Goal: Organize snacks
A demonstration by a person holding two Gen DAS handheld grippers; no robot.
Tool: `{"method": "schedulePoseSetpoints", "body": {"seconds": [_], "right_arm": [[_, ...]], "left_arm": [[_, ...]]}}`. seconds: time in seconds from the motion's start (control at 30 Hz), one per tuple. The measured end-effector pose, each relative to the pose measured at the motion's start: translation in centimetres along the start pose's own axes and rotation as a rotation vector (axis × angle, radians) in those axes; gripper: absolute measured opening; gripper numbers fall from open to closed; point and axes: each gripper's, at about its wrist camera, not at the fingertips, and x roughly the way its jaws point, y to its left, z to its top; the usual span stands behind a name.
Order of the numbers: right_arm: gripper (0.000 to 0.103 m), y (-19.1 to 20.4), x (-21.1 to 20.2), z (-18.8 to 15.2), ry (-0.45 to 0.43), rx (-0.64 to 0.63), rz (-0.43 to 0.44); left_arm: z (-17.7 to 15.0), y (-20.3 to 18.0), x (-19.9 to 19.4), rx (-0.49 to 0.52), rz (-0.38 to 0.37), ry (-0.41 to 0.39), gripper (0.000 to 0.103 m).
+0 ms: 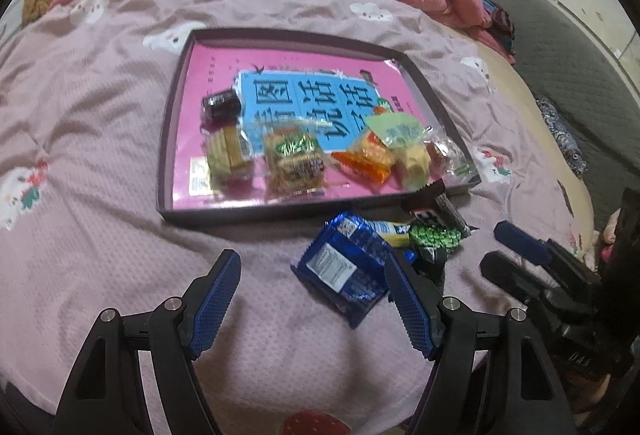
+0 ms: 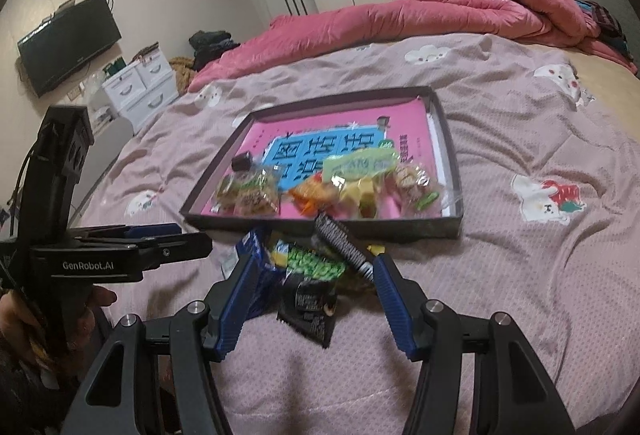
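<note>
two claws in play, both spread and empty. my right gripper hangs low over the loose pile on the bed, jaws part open, straddling the green-and-black foil snack packet; its left finger is against or just in front of the blue crinkled biscuit wrapper, i cannot tell which, and its right fingertip sits just beside the black ribbed bar wrapper. nothing pinched yet.

my left gripper stands wider, jaws over bare pink bedspread, with the blue wrapper lying just inside its right finger, not gripped.

how i'd do this step, judging from the layout: commit the right claw to one packet only. the green-and-black one lies on top and centred, so lower straight onto it and close on its body, not the crimped edge. the pile overlaps, so a shallow bite risks dragging a neighbour; lift slowly and check.

outward: a yellow wrapper is tucked under the pile. just beyond, the dark shallow cardboard tray, lined with a pink printed sheet, holds a row of packets along its near side: dark, tan, green-printed, orange, pale yellow, clear. free floor remains toward its far side, well apart from the row. a rumpled red quilt lies behind.
</note>
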Motion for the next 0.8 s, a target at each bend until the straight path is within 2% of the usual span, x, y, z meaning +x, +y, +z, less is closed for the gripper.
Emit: {"method": "schedulePoseSetpoints", "body": {"seconds": [0.3,0.57,0.8], "right_arm": [[0.060,0.3,1.6,-1.1,0.083,0.017,-0.008],[0.059,-0.2,2.5,-1.5,0.116,0.059,-0.006],[0.059,0.1,3.4,-1.4,0.133,0.055,-0.006]], "left_arm": [[-0.7,0.5,1.1,-0.073,-0.040,0.049,0.076],[-1.0,1.7,2.6,-0.256,-0.140,0.101,0.076],[-0.5,1.6,3.8,-0.372,-0.189,0.119,0.076]]}}
